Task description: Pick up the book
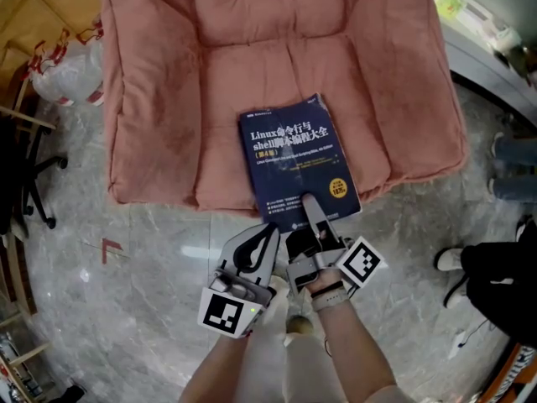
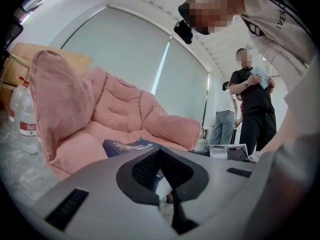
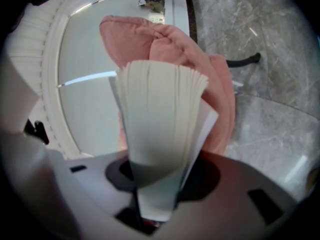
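Note:
A dark blue book [image 1: 294, 154] lies face up on a pink cushion [image 1: 252, 40], its lower end hanging over the cushion's front edge. My right gripper [image 1: 312, 212] is shut on that lower end, with one finger on top of the cover. In the right gripper view the fanned page edges of the book [image 3: 160, 109] fill the space between the jaws of the right gripper [image 3: 152, 174]. My left gripper [image 1: 267, 232] hovers just left of it, off the book, its tips together and empty. The left gripper view shows the left gripper [image 2: 159, 151] with the book [image 2: 127, 145] beyond it.
The cushion rests on a grey marble floor [image 1: 151, 242]. Water bottles [image 1: 63, 74] stand at the left, beside black chair legs [image 1: 33, 183]. A desk edge [image 1: 478, 32] runs along the upper right. People [image 2: 252, 109] stand behind, and a shoe [image 1: 453, 259] is at the right.

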`<control>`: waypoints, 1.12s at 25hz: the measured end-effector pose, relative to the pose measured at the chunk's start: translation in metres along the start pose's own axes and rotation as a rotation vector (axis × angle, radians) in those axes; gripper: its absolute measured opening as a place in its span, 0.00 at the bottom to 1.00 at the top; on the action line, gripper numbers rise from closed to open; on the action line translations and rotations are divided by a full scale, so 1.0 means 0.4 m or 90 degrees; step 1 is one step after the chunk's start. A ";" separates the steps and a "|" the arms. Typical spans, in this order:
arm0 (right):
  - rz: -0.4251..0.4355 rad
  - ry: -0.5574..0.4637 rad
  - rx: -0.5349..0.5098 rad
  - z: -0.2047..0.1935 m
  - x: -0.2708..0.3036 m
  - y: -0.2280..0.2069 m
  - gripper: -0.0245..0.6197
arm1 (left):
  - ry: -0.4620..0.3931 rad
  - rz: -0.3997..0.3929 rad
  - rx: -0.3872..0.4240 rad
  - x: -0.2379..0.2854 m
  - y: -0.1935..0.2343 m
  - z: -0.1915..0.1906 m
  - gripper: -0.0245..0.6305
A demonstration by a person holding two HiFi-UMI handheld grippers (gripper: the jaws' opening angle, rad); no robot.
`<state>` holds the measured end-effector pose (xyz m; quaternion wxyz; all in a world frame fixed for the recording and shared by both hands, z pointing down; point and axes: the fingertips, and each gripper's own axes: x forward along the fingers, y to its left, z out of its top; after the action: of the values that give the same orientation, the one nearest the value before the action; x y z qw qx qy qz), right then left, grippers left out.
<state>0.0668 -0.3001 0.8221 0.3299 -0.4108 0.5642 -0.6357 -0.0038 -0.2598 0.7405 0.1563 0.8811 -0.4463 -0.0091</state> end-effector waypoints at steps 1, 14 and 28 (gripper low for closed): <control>0.002 0.000 0.000 0.000 -0.001 0.001 0.31 | -0.002 0.000 0.001 0.000 0.000 0.003 0.06; 0.021 0.009 -0.010 0.006 -0.007 0.032 0.31 | -0.019 0.010 0.005 -0.003 0.003 0.039 0.06; 0.035 0.022 -0.011 0.002 -0.051 0.107 0.31 | -0.026 0.010 0.008 -0.008 -0.013 0.123 0.06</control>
<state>0.0748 -0.2888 0.7768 0.3338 -0.3872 0.5864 -0.6283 -0.0092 -0.2675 0.6916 0.1416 0.8781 -0.4564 -0.0229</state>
